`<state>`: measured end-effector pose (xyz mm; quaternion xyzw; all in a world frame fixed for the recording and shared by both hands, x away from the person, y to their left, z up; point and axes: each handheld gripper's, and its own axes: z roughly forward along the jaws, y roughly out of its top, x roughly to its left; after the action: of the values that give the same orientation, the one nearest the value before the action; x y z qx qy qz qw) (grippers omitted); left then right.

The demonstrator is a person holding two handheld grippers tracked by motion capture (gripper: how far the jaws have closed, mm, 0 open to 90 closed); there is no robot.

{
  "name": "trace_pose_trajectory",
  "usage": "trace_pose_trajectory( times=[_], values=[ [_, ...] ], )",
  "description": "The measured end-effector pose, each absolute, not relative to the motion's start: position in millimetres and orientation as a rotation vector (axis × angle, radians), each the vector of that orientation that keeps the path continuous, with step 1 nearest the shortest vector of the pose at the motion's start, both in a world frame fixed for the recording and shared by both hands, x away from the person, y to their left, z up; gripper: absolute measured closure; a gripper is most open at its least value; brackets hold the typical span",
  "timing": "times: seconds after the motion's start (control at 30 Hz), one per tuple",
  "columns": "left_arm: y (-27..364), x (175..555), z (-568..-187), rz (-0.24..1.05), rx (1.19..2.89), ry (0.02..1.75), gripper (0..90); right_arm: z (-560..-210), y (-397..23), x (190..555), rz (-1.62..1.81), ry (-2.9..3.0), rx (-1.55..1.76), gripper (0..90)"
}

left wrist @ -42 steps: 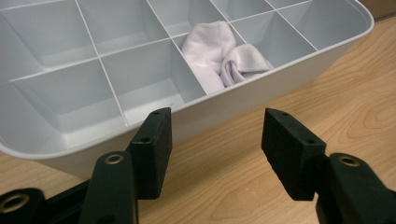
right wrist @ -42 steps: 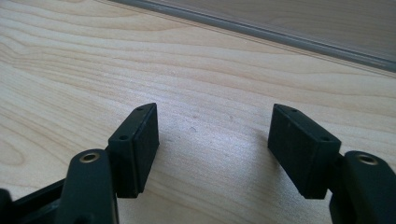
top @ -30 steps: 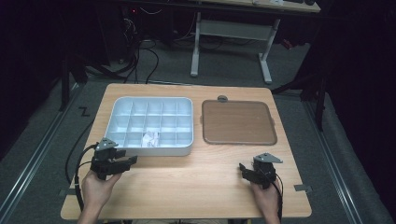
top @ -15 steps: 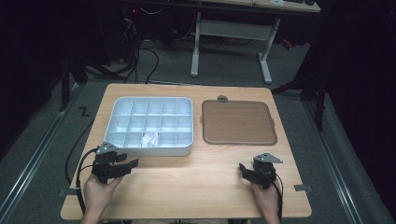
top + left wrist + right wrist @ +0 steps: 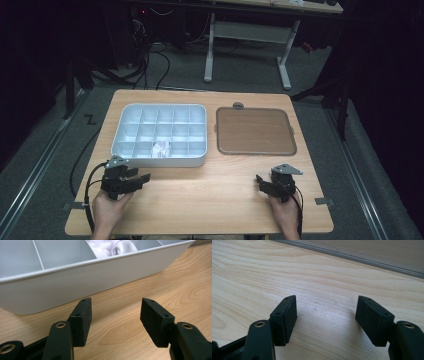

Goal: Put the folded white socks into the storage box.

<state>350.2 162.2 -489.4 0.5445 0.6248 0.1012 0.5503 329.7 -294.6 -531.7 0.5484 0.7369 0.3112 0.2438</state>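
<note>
A white compartment tray (image 5: 125, 150) lies at the table's left half, and a crumpled white item (image 5: 160, 148) sits in one of its front-row cells. My left gripper (image 5: 142, 176) rests low over the wood in front of the tray's near left corner, jaws open and empty. The left gripper view has the tray's front wall (image 5: 82, 282) just ahead of the fingertips (image 5: 83, 307), with the white item (image 5: 112, 247) behind that wall. My right gripper (image 5: 260, 181) hovers near the table's front right, open and empty, over bare wood (image 5: 324, 302).
A flat brown tray (image 5: 255, 131) with a grey rim lies right of the white tray; its edge (image 5: 352, 255) runs across the top of the right gripper view. A small grey round piece (image 5: 238, 105) sits behind it. The table's front edge is close to both hands.
My left gripper has drawn slightly back toward the front edge, away from the white tray. The right gripper has stayed put.
</note>
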Motion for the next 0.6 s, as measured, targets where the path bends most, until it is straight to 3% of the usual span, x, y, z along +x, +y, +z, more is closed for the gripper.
trace_pose_trajectory(
  times=[0.6],
  values=[
    [154.7,348.5,-502.1,0.204,1.28,1.498,43.2,-531.7,-294.6,329.7,0.85,2.013,1.498,34.1]
  ],
)
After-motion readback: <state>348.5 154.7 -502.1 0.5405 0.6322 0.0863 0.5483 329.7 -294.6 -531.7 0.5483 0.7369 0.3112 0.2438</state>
